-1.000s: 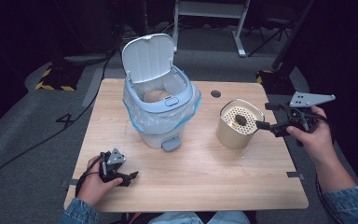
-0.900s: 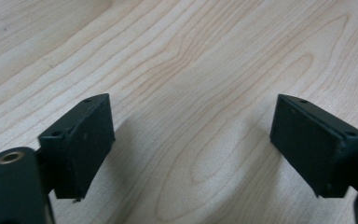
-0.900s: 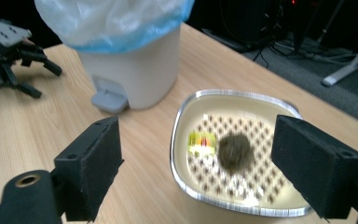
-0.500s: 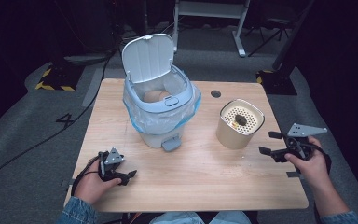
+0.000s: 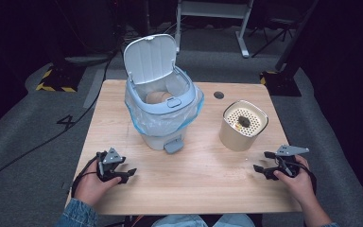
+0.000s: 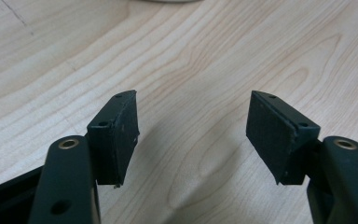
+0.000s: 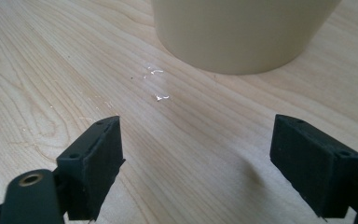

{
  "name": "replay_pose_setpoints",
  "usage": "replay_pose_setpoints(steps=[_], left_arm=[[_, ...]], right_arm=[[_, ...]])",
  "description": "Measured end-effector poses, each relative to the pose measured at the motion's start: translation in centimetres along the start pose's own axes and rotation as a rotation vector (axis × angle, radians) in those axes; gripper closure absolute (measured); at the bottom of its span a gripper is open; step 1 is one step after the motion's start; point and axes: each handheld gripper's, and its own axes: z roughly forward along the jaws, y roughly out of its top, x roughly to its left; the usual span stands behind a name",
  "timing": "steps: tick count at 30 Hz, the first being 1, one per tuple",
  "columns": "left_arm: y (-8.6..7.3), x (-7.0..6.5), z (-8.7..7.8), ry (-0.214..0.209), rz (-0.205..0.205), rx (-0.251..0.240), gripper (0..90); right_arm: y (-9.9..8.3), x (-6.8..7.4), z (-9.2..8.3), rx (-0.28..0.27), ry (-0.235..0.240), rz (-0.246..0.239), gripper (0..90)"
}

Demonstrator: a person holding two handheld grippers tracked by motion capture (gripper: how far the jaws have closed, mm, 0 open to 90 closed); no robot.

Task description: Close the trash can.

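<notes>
A pale blue pedal bin (image 5: pixel 163 101) with its lid up and a plastic liner stands at the middle back of the wooden table (image 5: pixel 203 184); something tan lies inside. To its right stands a cream canister (image 5: pixel 242 126) (image 7: pixel 242 32) with a perforated top and a dark lump on it. My left gripper (image 5: pixel 129 173) (image 6: pixel 191 126) rests low at the front left, open, nothing between its pads. My right gripper (image 5: pixel 261 163) (image 7: pixel 196 163) is open at the front right, just in front of the canister, holding nothing.
A dark round hole (image 5: pixel 219 95) marks the table's back right. A grey pedal (image 5: pixel 173 144) sticks out at the bin's foot. Small shiny specks (image 7: pixel 157 84) lie on the wood before the canister. Dark floor and cables surround the table.
My right gripper has come down and back from beside the canister's top to the table's front right. The left gripper has stayed put.
</notes>
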Motion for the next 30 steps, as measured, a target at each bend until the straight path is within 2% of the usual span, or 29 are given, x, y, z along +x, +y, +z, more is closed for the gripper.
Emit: replay_pose_setpoints(steps=[4,9,13,17,23,27,30], left_arm=[[0.5,0.0,-0.7,-0.015,-0.012,-0.028,35.5],[1.8,0.1,-1.8,-0.05,-0.023,-0.073,35.6],[3.3,0.7,-3.3,-0.08,-0.03,-0.131,36.5],[5.0,1.6,-5.0,-0.075,-0.019,-0.169,36.9],[7.8,2.8,-7.3,-0.083,-0.026,-0.259,38.5],[9.6,3.5,-8.6,-0.074,-0.017,-0.293,41.2],[10.9,4.0,-9.3,-0.095,-0.023,-0.311,42.4]], right_arm=[[-0.5,0.1,0.6,0.027,-0.009,0.012,16.8],[-0.6,0.5,1.0,0.034,-0.041,-0.021,15.6],[-0.8,0.6,1.1,0.019,-0.054,-0.016,15.1],[-0.8,0.6,1.1,0.019,-0.057,-0.014,15.1],[-0.8,0.7,1.1,0.017,-0.059,-0.01,15.3],[-0.8,0.7,1.1,0.016,-0.062,-0.007,15.3],[-0.8,0.7,1.1,0.016,-0.062,-0.006,15.3]])
